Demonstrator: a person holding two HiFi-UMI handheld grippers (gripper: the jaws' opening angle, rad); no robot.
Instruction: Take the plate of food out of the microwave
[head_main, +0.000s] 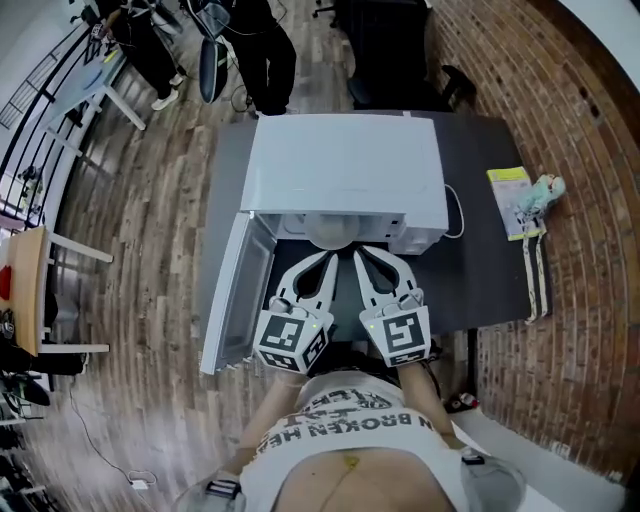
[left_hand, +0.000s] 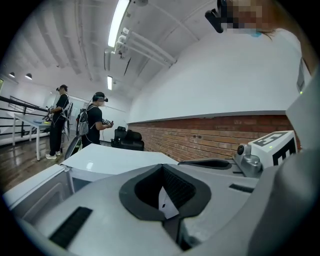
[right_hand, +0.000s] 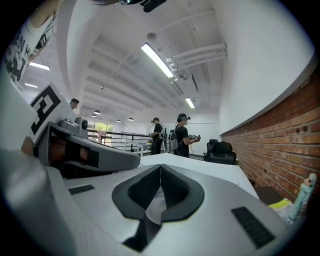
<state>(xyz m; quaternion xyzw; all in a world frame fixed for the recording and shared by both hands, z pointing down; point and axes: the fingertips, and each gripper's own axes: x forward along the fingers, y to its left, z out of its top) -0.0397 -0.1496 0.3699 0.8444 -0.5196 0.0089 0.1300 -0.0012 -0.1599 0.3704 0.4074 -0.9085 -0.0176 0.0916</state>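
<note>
A white microwave (head_main: 345, 170) stands on a dark grey table (head_main: 480, 270), its door (head_main: 237, 295) swung open to the left. In the opening, the rounded white edge of the plate (head_main: 335, 232) shows; the food on it is hidden. My left gripper (head_main: 328, 258) (left_hand: 162, 172) and right gripper (head_main: 360, 256) (right_hand: 160, 172) lie side by side just in front of the opening, tips a little short of the plate. On both, the jaws are shut and I see nothing held. Both gripper views tilt upward, over the microwave's top towards the ceiling.
A yellow-green booklet (head_main: 512, 200) and a small pale bottle (head_main: 545, 190) lie at the table's right edge by the brick wall (head_main: 570, 120). A white cable (head_main: 455, 215) runs beside the microwave. A black chair (head_main: 395, 50) and people (head_main: 265, 50) stand behind the table.
</note>
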